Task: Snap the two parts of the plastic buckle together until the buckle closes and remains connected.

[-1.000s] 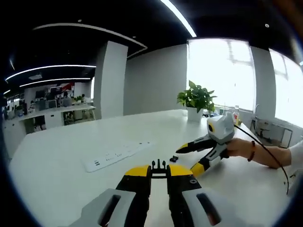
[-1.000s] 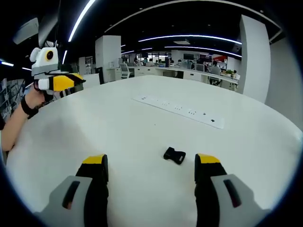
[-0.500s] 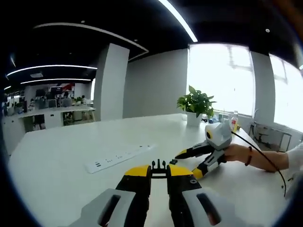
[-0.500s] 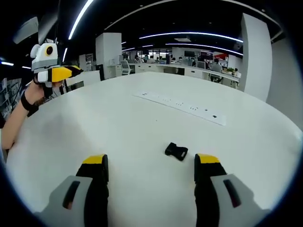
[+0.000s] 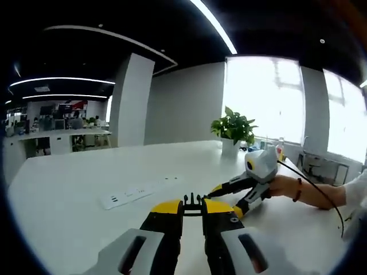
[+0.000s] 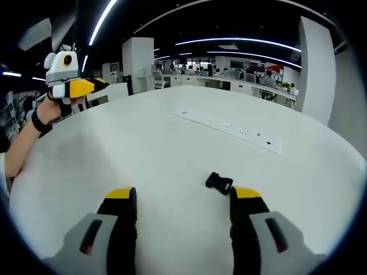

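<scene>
Closing in over the past second, my right gripper (image 6: pixel 182 197) has slid toward the loose buckle half, which sat midway between the jaws and now lies just off the right jaw's tip.

Left gripper view: my left gripper (image 5: pixel 192 207) is pressed together on the pronged buckle half (image 5: pixel 193 200), its black prongs poking out past the yellow tips, held forward, I judge, so the mate can be pushed onto them. Beyond it, my right gripper comes in from the right, its jaws spread and angled down at the white table (image 5: pixel 69 189), with my hand (image 5: pixel 284 185) behind it. A white power strip (image 5: pixel 135 193) lies to the left on the tabletop, and a potted plant (image 5: pixel 232 129) stands at the far edge by the bright windows. Nothing stands between the two grippers.

Right gripper view: my right gripper hangs wide apart over the table, gripping nothing. The socket buckle half (image 6: pixel 219 183) rests on the tabletop just beyond the right jaw, not centred, so I judge a small shift sideways is needed before pinching. The power strip lies well beyond it, clear of the reach. At upper left my left gripper is held up off the table, waiting.
</scene>
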The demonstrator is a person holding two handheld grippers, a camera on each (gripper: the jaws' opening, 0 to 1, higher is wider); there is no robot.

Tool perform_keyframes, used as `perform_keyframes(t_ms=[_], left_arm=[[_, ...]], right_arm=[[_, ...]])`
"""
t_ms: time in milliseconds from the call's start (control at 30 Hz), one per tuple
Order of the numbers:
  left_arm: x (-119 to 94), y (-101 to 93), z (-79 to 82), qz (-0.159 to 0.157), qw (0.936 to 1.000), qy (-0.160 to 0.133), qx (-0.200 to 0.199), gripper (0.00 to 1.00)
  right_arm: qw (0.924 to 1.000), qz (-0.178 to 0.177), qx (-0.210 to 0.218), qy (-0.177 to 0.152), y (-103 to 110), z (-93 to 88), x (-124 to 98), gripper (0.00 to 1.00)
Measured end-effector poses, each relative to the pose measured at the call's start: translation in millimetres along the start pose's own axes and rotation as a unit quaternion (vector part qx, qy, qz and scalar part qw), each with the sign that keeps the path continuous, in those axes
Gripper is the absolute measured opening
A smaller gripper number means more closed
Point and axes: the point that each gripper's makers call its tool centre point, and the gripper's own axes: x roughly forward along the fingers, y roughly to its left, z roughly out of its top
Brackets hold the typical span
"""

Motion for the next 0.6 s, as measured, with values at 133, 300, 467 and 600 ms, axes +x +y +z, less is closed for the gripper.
perform_keyframes(t_ms=[133,300,467,600], left_arm=[[0.9,-3.4,2.1,-0.019,0.9997,-0.009,-0.015,0.12],[-0.9,0.8,3.1,-0.016,0.9996,-0.012,-0.019,0.12],[-0.5,-1.3,3.6,-0.021,0.9994,-0.015,-0.021,0.12],[0.2,-1.5,3.3,-0.020,0.9996,-0.012,-0.015,0.12]], right_arm=[[0.9998,0.016,-0.006,0.004,12.3,0.7,-1.1,0.61],[0.9993,0.035,-0.013,0.005,26.3,1.8,-4.7,0.58],[0.9992,0.038,-0.013,0.005,32.0,1.3,-9.6,0.59],[0.9992,0.038,-0.011,0.005,33.3,0.7,-11.7,0.59]])
